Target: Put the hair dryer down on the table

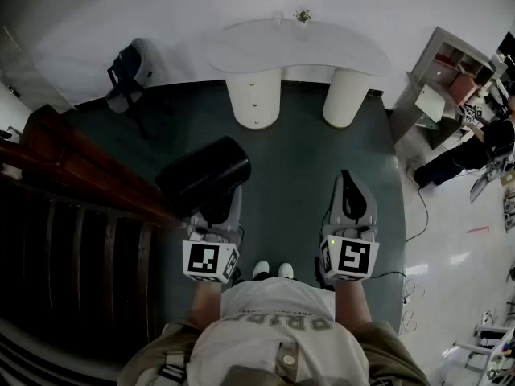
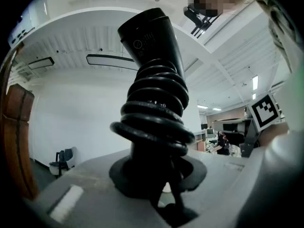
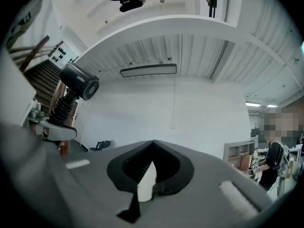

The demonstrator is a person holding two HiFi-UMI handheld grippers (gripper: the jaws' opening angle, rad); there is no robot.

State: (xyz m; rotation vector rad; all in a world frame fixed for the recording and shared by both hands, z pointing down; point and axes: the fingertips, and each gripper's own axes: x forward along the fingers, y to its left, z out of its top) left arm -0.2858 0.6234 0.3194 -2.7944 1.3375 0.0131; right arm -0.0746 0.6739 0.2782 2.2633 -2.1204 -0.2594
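**Hair dryer held well short of the surface**

Hair dryer [image 1: 203,175] is up in the air, well short of the white surface [image 1: 241,51] and on the person's side of it. Its handle, wound with the coiled cord [image 2: 156,122], runs out from the fingers toward the surface. The barrel lies crosswise at the far end, with one round end turned toward the right gripper [image 1: 347,185].

The left gripper [image 1: 216,215] has its fingers part-closed and clamped on the base of the handle. The right gripper's fingers are pressed fully together on nothing.

As I judge it, the dryer must first be carried forward over the surface. Then lower it until the barrel rests flat, and only then release, keeping the cord from snagging.
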